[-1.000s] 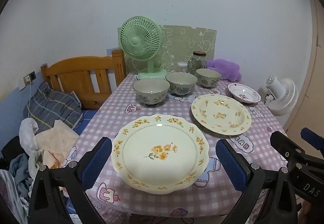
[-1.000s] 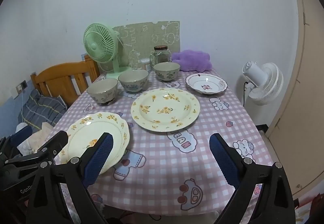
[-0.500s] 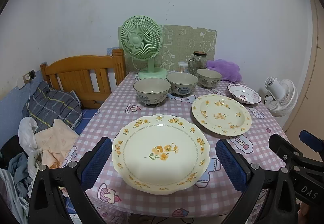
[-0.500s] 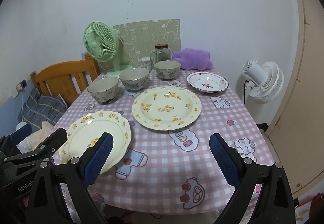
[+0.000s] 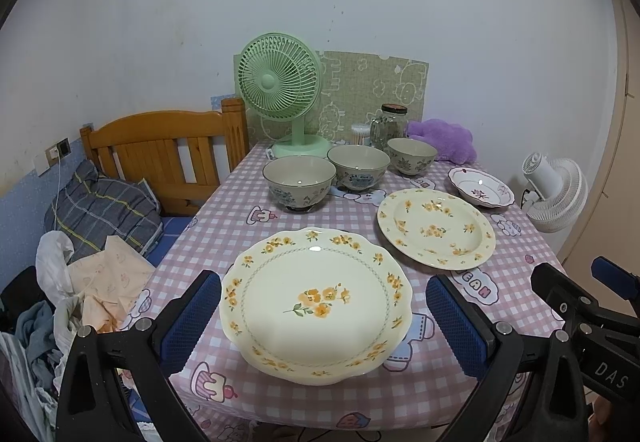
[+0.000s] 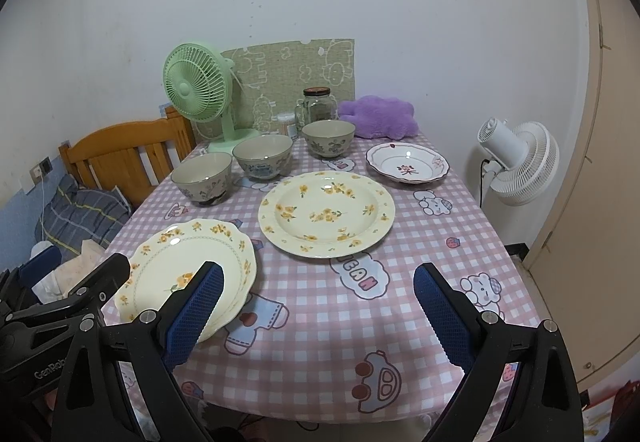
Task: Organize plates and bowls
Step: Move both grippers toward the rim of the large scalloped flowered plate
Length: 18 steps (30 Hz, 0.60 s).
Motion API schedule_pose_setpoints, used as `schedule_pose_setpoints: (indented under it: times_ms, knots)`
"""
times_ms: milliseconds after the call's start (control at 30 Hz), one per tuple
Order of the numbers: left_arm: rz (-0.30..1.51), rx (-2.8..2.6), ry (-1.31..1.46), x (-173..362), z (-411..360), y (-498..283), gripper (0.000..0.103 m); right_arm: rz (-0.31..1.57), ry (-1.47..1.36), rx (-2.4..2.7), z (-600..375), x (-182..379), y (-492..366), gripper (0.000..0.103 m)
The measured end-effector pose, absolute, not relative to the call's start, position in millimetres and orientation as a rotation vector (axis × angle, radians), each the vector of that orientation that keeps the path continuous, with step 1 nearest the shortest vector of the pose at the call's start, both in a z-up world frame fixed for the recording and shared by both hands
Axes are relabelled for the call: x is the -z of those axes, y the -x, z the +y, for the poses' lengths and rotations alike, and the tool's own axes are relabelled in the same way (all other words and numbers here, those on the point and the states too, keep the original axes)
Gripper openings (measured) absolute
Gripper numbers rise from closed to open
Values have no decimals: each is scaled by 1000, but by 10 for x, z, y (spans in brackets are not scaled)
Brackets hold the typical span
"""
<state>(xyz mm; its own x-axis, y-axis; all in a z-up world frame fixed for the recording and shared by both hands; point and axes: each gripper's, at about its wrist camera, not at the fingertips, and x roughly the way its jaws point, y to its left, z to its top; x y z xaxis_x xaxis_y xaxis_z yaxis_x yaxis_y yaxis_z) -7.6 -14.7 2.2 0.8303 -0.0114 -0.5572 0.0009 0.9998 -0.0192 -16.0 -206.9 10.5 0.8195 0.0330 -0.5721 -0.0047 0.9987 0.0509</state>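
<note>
Above the table's (image 5: 224,210) near edge — both tools slightly lower, plates unmoved.

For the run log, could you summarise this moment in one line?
left gripper: open | right gripper: open | plates, bowls: untouched

Six pieces of crockery were set out on the bench (image 6: 400,306), none stacked. A scalloped cream plate (image 5: 316,300) with yellow flowers lay flat at the near left edge. A round cream plate (image 6: 326,212) with yellow flowers lay flat further back, apart from it. A small white dish (image 6: 406,164) with a dark red rim was placed at the far right. Three grey floral bowls, upright, were lined up diagonally behind: the left bowl (image 6: 203,178), the middle bowl (image 6: 263,155), the right bowl (image 6: 328,138).
</note>
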Motion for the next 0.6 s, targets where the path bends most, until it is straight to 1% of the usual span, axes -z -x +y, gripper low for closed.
schedule_pose_setpoints:
  times_ms: [600]
  knots:
    - [599, 10, 22, -6, -202, 52, 102, 623, -57, -18, -2142, -76, 117, 97]
